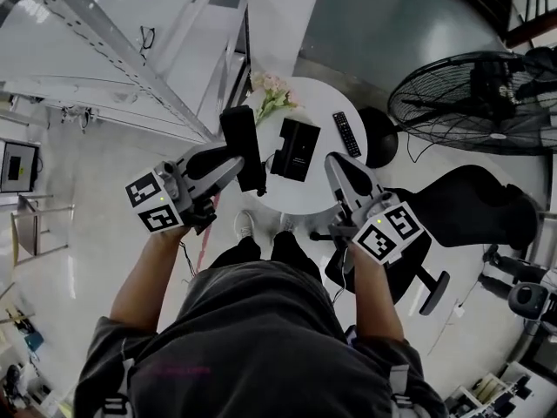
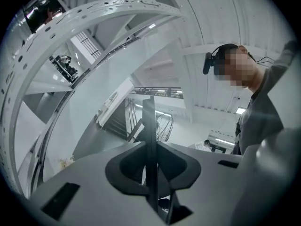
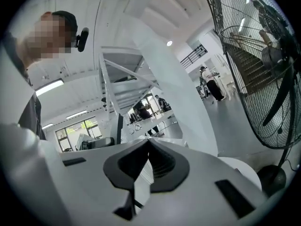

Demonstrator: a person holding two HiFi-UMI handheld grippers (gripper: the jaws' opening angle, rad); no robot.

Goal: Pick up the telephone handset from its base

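Handset (image 1: 243, 142) pinched by left gripper (image 1: 233, 168), clear of base (image 1: 296, 149) at right — grip to be kept firm; right gripper (image 1: 335, 163) pressed together, empty.

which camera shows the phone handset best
The head view: it shows the whole black handset clamped in the left gripper, clear of its base on the table. The left gripper view shows only a thin dark edge of it, upright between the jaws. The right gripper view shows none of it.
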